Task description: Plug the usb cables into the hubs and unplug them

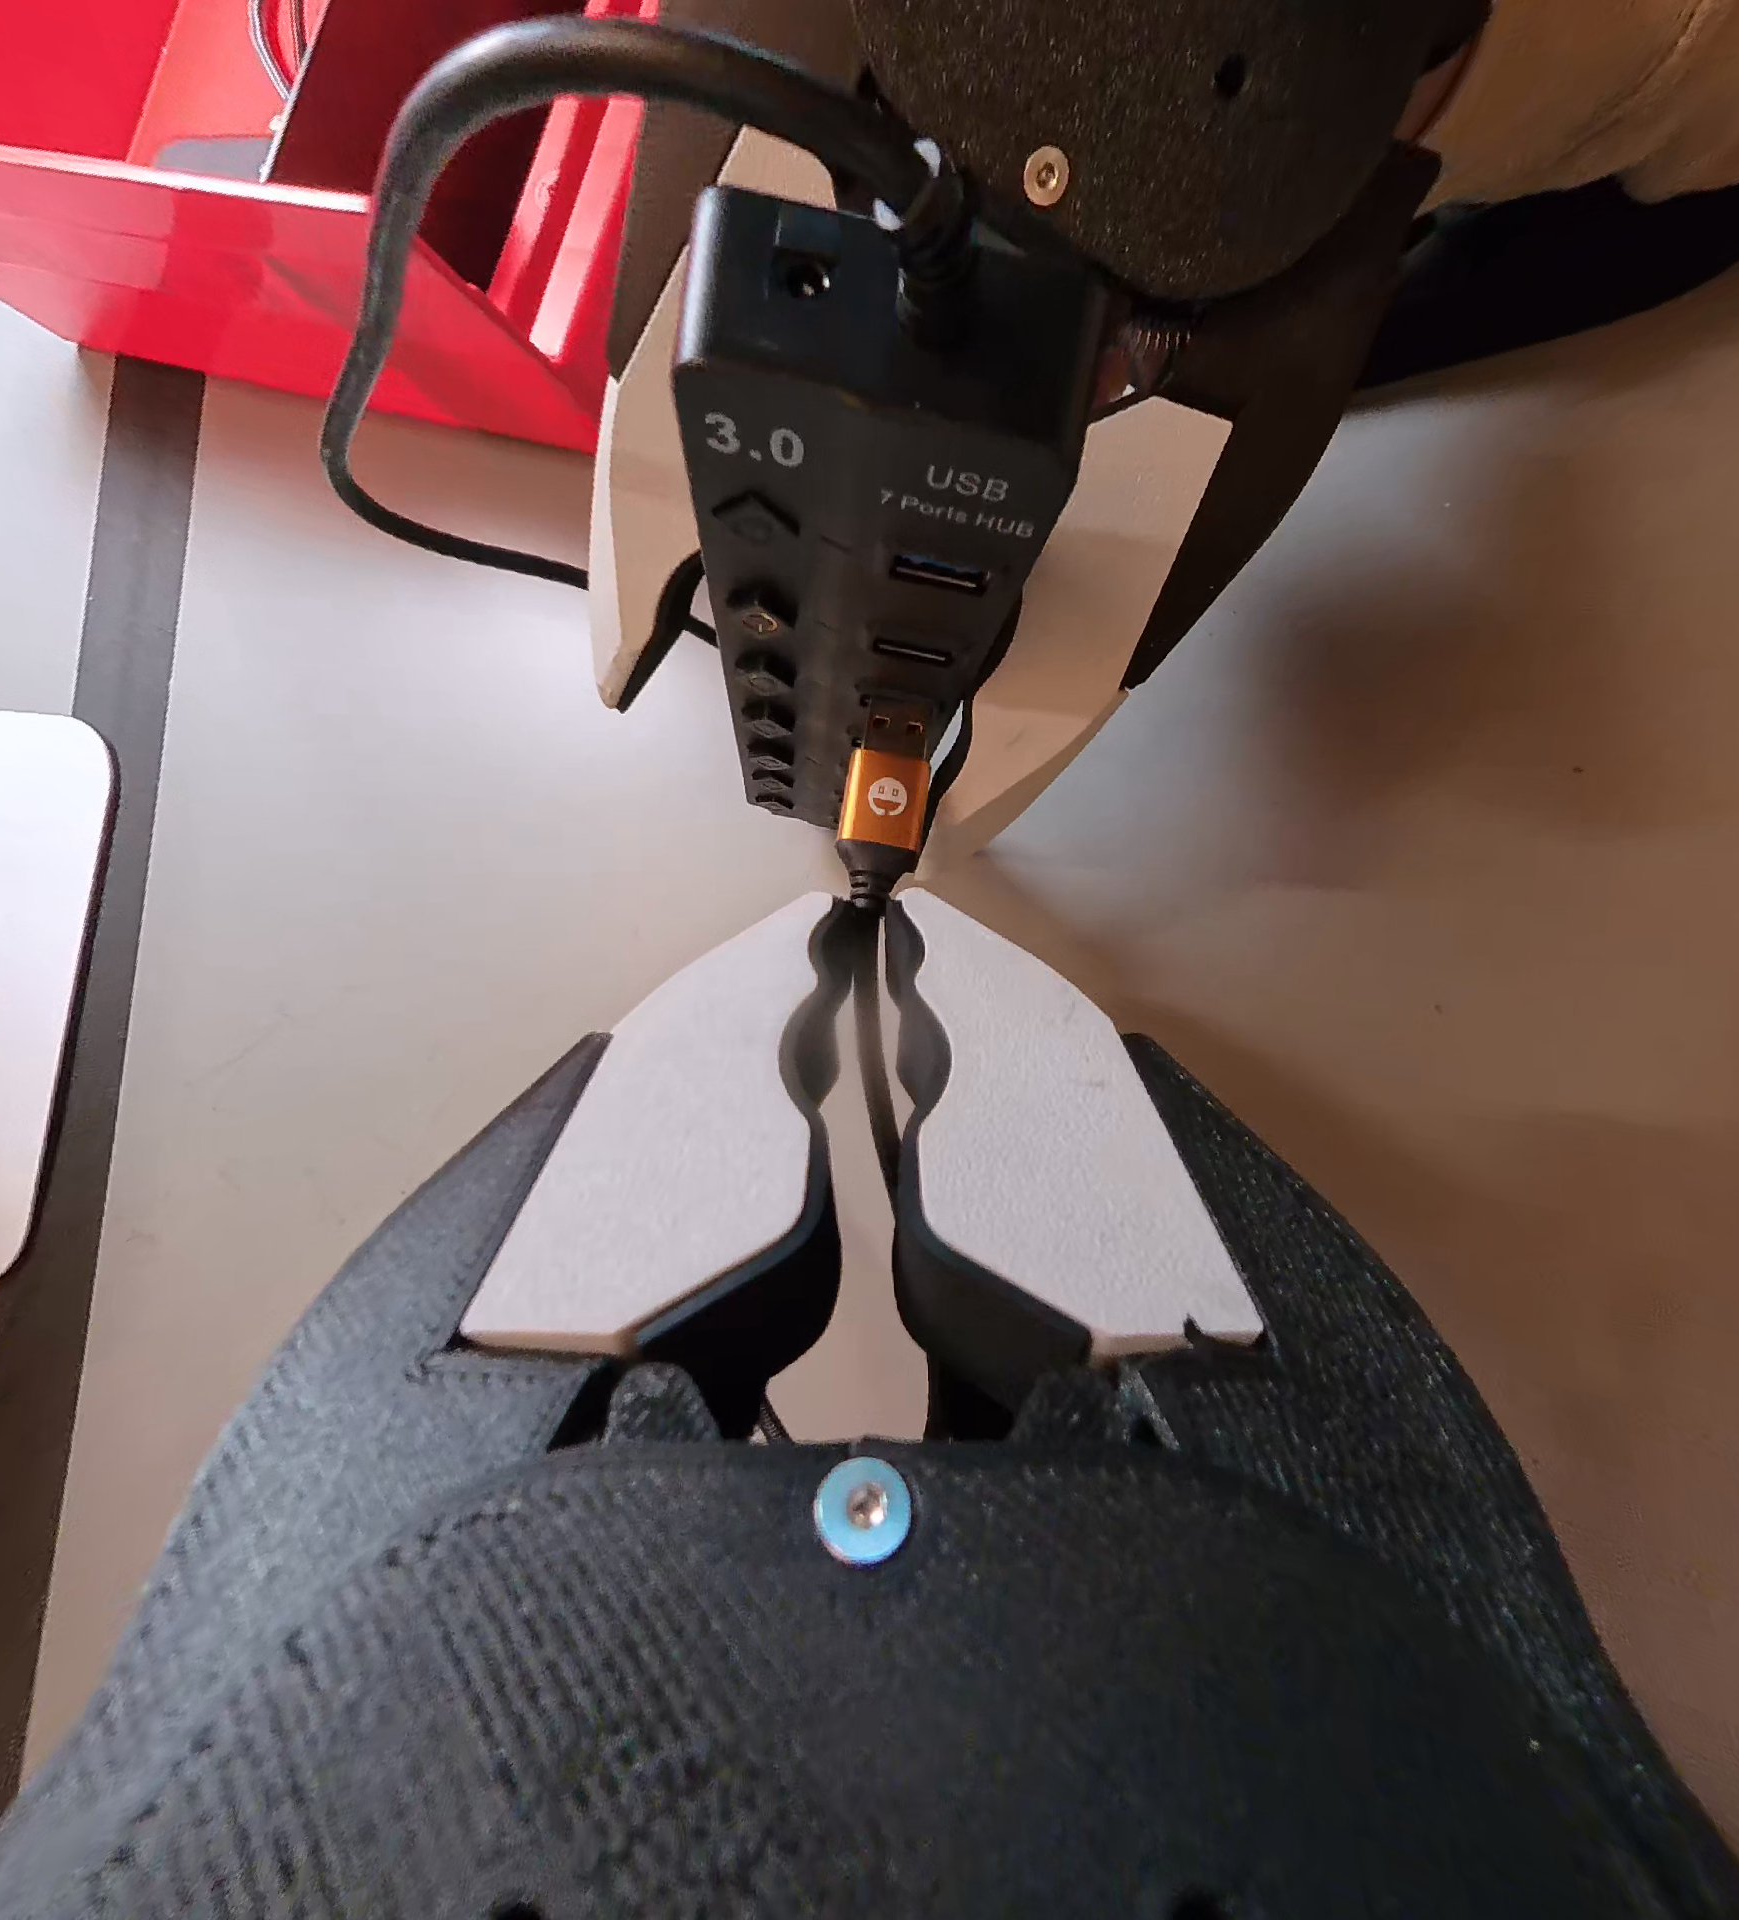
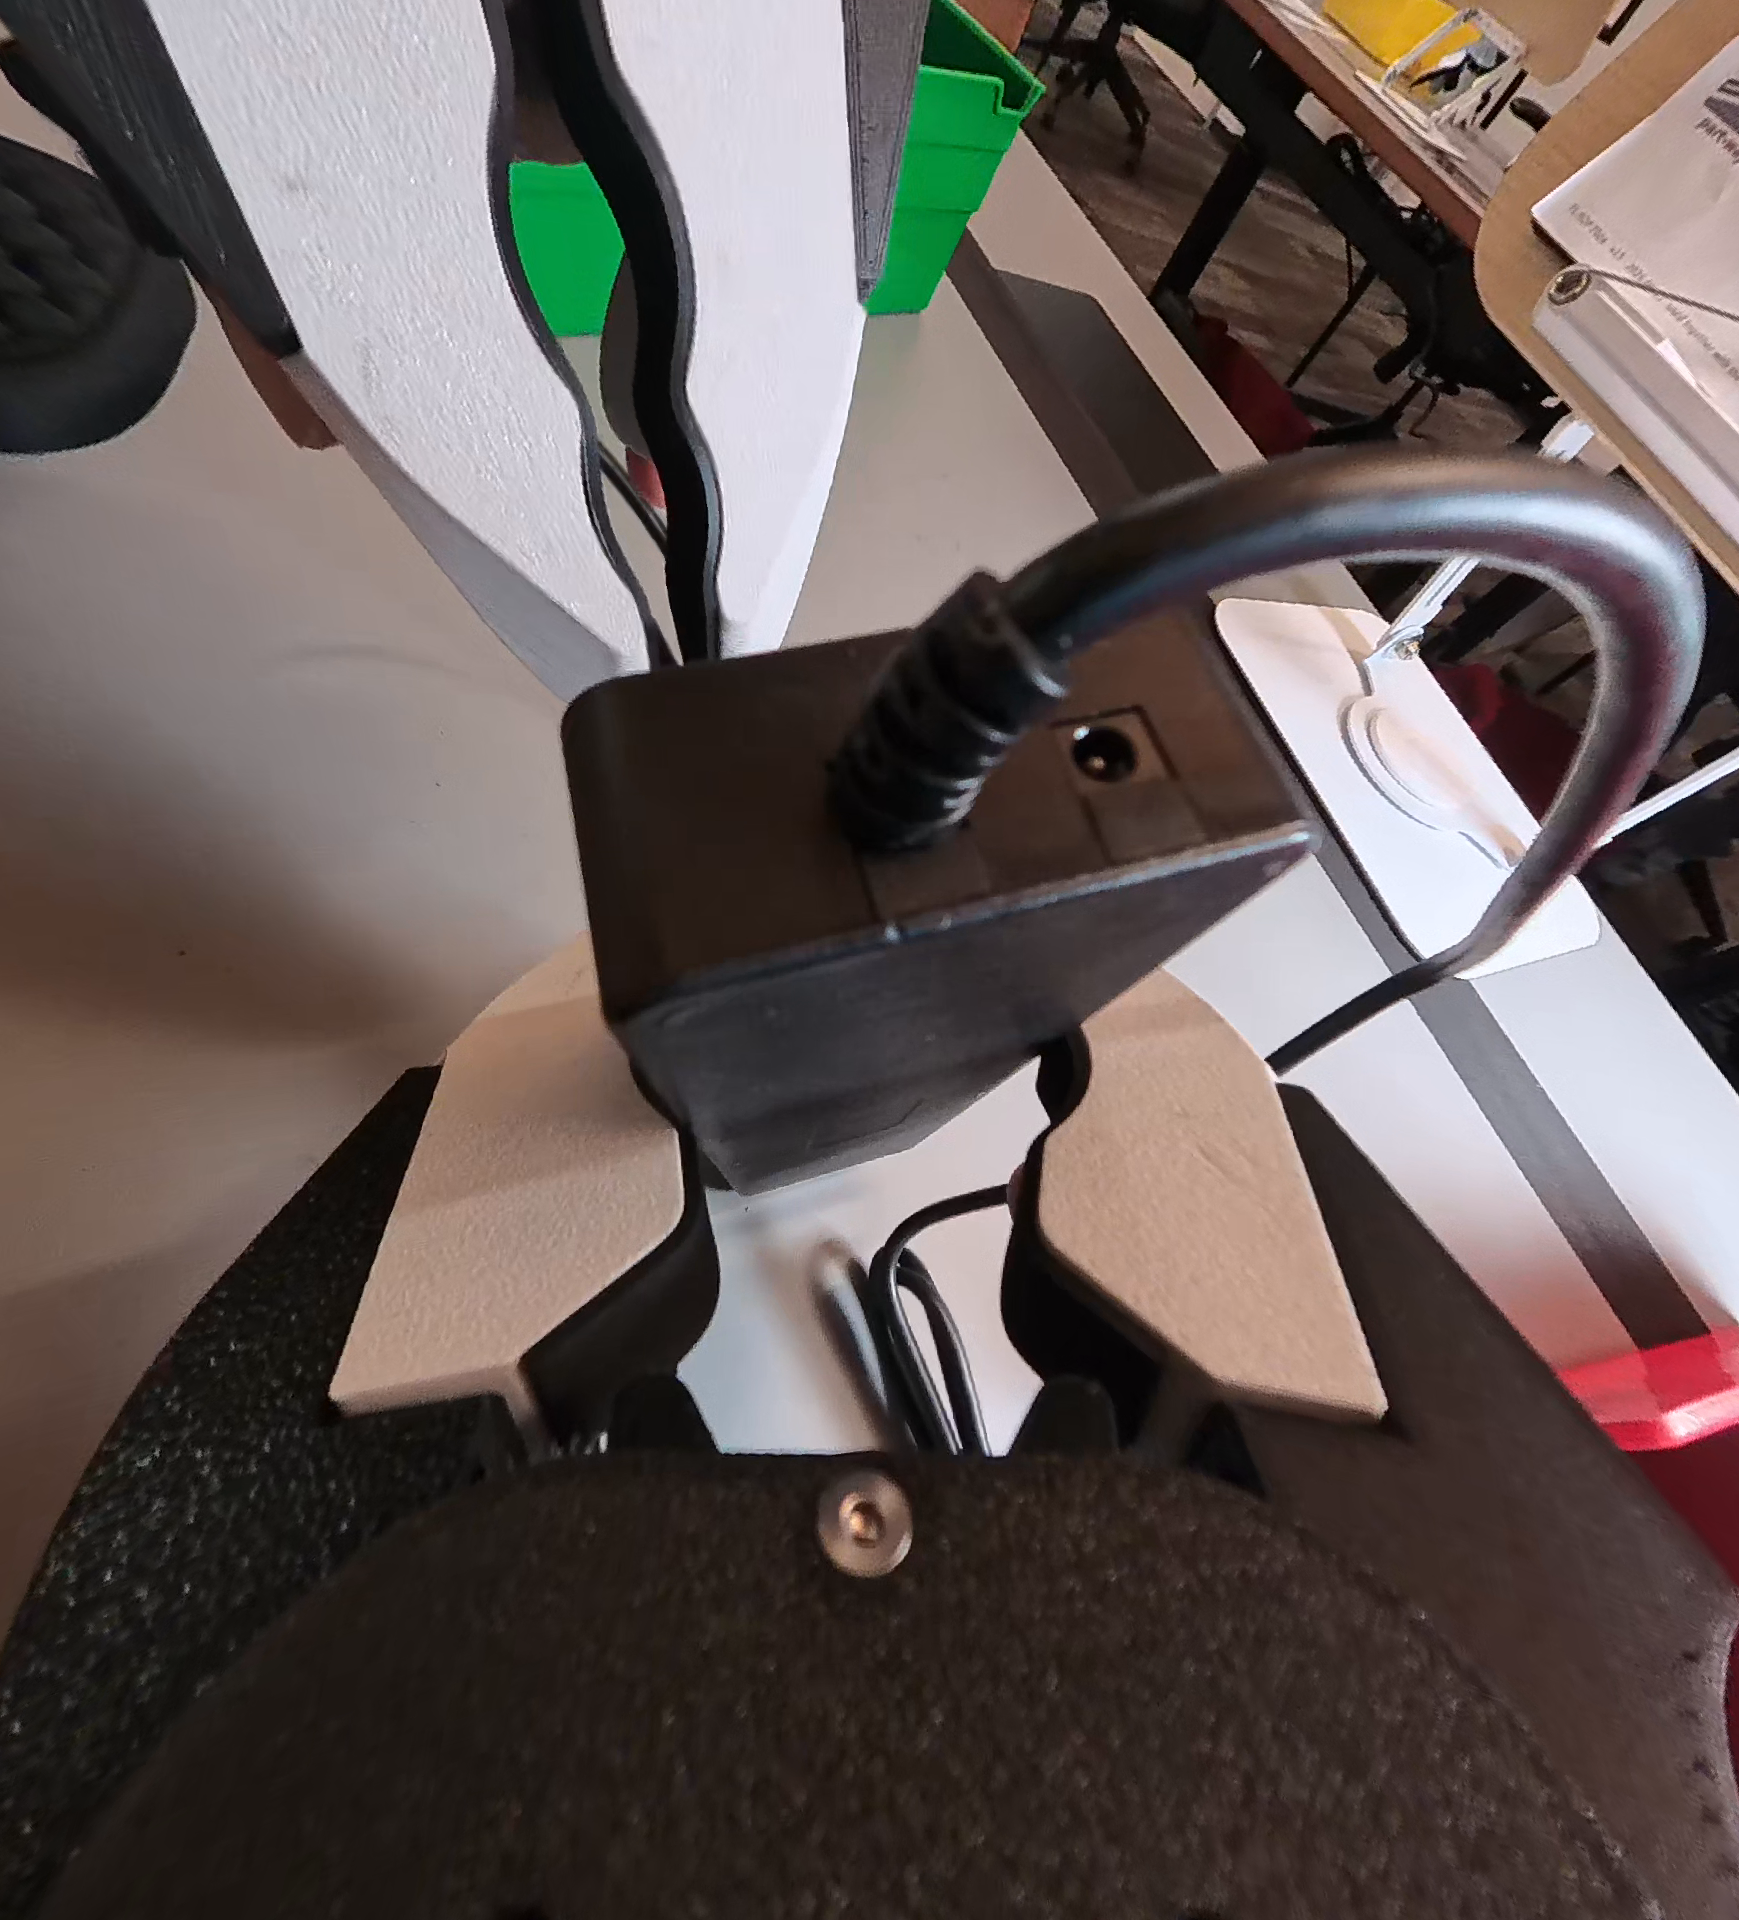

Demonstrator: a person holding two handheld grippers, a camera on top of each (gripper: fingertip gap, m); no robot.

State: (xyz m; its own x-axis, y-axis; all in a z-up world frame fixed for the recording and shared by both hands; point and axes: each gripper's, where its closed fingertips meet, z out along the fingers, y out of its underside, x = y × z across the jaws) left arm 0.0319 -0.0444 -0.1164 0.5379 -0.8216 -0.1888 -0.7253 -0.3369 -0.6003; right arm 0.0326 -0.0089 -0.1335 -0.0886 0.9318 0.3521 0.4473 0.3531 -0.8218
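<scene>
My right gripper (image 2: pixel 875 987) is shut on a black multi-port USB hub (image 2: pixel 896 883) and holds it above the table. In the left wrist view the hub (image 1: pixel 875 468) faces me between the right gripper's white fingers (image 1: pixel 636 540). My left gripper (image 1: pixel 865 899) is shut on a thin black USB cable just behind its orange plug (image 1: pixel 880 795). The plug's metal tip (image 1: pixel 894 727) is at the mouth of the hub's third port, and most of the metal still shows. The hub's own thick black cord (image 1: pixel 387 312) loops off its far end. The left gripper (image 2: pixel 678 644) shows beyond the hub.
A red plastic rack (image 1: pixel 221 239) stands at the back left of the grey table (image 1: pixel 377 831). A white stand base (image 1: pixel 3 935) sits at the left edge. A green bin (image 2: pixel 938 156) is behind the left gripper. Loose thin cable (image 2: pixel 917 1340) lies under the right gripper.
</scene>
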